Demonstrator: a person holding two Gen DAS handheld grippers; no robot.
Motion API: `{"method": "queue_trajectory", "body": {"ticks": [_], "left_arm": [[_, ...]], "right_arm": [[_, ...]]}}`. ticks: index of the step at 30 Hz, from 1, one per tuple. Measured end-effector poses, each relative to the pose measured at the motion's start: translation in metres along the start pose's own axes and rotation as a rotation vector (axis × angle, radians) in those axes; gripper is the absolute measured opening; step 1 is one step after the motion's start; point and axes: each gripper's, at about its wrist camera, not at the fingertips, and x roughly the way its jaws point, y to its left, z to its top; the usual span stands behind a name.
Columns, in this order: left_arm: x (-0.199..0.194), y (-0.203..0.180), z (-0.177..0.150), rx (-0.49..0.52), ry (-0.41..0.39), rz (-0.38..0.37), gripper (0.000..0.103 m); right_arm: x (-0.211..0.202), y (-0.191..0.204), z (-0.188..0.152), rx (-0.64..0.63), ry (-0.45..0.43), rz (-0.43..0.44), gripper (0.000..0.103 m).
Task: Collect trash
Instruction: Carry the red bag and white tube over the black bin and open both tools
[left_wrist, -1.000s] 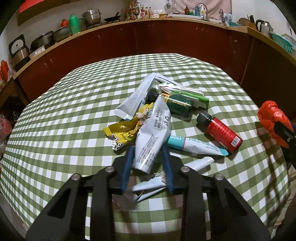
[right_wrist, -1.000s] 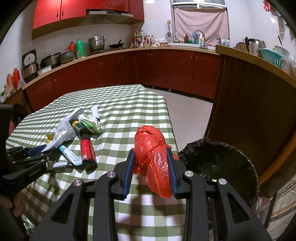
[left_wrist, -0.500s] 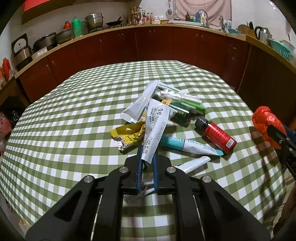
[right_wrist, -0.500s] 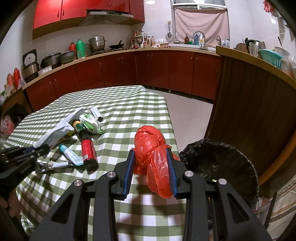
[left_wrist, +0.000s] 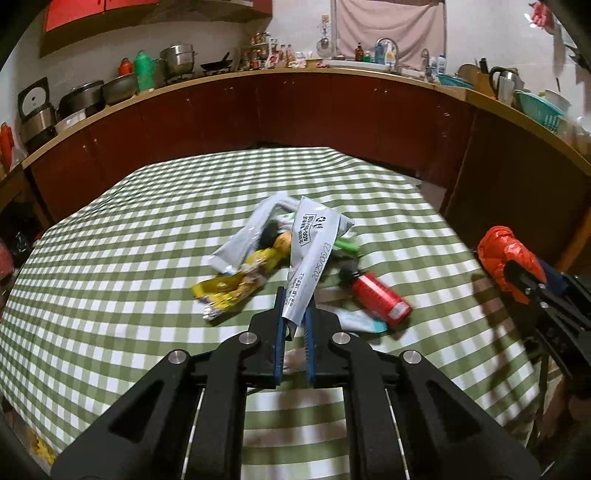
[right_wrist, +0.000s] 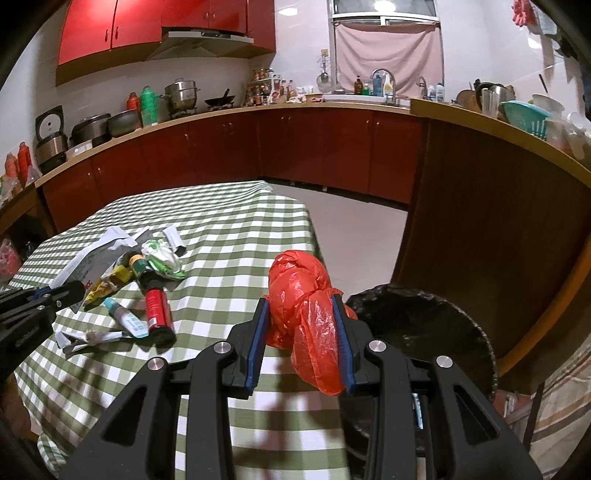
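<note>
Ahead of the left tool (left_wrist: 294, 314) a heap of wrappers (left_wrist: 255, 254) and a red can (left_wrist: 380, 297) crowd the desk (left_wrist: 110, 295) centre; its left half lies bare. Right of the right tool (right_wrist: 301, 325) the black bin (right_wrist: 424, 328) stands open beside the desk edge, with a wooden counter (right_wrist: 480, 229) just behind it.

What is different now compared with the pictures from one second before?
The left gripper closed its fingers on the flat grey printed wrapper and lifted it off the pile on the green checked tablecloth. The right gripper kept its hold on the crumpled red plastic bag. The red can stayed lying down.
</note>
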Motion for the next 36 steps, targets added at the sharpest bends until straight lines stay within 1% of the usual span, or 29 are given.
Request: {"method": "queue_trajectory", "body": {"ticks": [6,18,26,36], "left_arm": [[0.002,-0.032,0.007,0.033,-0.019,-0.055,0.009],[0.018,-0.107,0.012,0.114,-0.030,-0.143,0.009],[0.029,-0.145,0.010,0.160,-0.011,-0.169,0.009],[0.044,-0.181,0.004,0.200,0.014,-0.180,0.009]], "right_arm": [[-0.005,-0.018,0.002,0.014,-0.018,-0.054,0.034],[-0.006,-0.066,-0.002,0.072,-0.018,-0.143,0.034],[-0.004,-0.092,-0.007,0.098,-0.011,-0.178,0.034],[0.001,-0.112,-0.013,0.128,0.000,-0.181,0.034]]}}
